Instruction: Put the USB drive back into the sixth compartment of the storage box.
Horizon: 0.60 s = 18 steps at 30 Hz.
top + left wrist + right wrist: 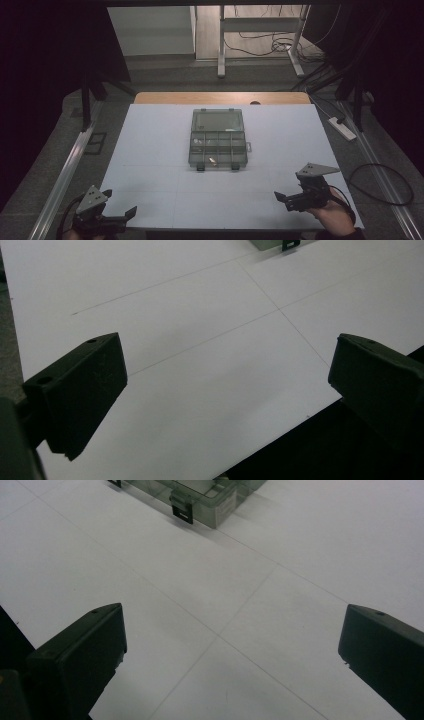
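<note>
Well, with my left gripper [121, 214] and right gripper [281, 198] both spread empty at the tabletop's near corners, I'd approach the open translucent grey compartment box [218, 139] at mid-table slowly, level, toward its front latches.

2 black claws [120, 216], grey 3-cornered plates [316, 170], black trailing cables

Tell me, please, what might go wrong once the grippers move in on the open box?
1. The box is light-looking and its lid lies flat open; a one-sided push could slide it across the smooth table.
2. Small parts sit in open compartments; a jolt could spill them.
</note>
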Tool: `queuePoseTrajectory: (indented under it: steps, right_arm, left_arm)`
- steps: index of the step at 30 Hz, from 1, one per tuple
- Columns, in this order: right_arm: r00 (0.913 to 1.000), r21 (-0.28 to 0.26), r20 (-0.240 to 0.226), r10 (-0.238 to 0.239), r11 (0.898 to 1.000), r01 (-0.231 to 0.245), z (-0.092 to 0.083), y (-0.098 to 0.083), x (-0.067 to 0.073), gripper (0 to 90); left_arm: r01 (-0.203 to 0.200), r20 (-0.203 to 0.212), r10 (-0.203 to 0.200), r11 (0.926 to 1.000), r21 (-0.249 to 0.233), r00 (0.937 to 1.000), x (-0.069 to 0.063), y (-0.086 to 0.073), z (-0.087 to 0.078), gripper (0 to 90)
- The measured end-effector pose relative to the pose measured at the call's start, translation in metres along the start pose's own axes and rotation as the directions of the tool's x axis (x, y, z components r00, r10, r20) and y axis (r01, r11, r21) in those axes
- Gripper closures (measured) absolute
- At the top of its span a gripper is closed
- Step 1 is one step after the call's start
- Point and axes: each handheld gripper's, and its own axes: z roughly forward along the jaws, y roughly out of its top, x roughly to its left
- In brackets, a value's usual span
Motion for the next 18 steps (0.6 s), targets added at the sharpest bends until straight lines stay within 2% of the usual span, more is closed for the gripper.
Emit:
queuePoseTrajectory:
  steps: [10,18]
  right_arm:
    - [0.9971,-0.008,0.056,0.051,0.999,-0.051,-0.014,-0.012,-0.005,0.0]
    - [0.9936,0.012,0.093,0.064,0.998,-0.065,-0.021,-0.02,-0.007,0.0]
  left_arm:
    - [0.001,0.0,-0.001,1.0,0.0,1.0,0.0,0.0,0.0,2.2]
    - [0.002,0.001,-0.002,1.0,-0.001,1.0,0.0,0.0,0.0,2.3]
